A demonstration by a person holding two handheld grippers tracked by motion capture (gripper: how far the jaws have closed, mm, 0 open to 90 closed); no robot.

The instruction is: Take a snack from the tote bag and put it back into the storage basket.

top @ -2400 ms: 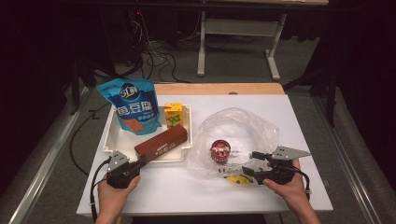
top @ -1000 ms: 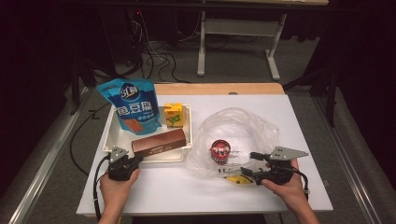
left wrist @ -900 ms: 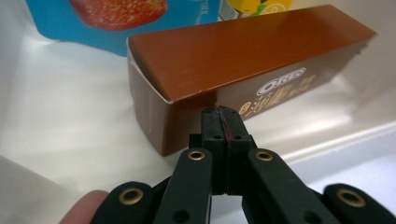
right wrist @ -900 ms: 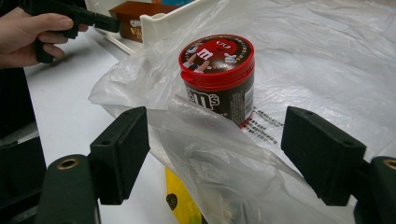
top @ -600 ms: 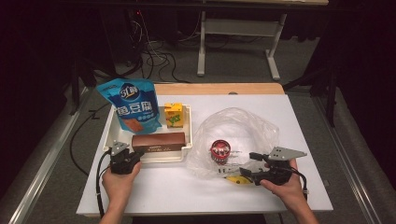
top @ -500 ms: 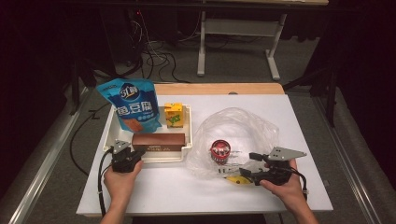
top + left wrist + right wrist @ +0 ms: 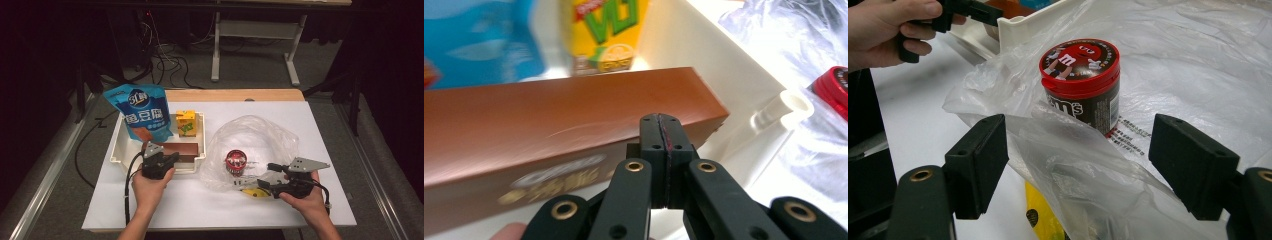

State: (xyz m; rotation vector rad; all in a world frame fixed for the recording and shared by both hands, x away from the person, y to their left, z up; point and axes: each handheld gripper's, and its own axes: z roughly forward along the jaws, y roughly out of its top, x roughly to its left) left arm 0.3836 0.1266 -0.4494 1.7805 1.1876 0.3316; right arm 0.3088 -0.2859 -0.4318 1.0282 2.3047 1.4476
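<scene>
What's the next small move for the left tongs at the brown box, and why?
Probably open the left tongs and ease them onto the brown box. Their jaws are shut with nothing between them, right in front of the box's near side, and the box lies tilted over the white tray's front rim. The right tongs stand open around the plastic bag, so they seem to be waiting.

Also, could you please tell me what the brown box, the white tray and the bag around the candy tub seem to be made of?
Brown box: probably glossy coated cardboard, with a soft sheen and sharp folded edges. White tray: likely moulded matt plastic, with a rounded rim. Bag: thin clear plastic film, crinkled and see-through over the candy tub.
</scene>
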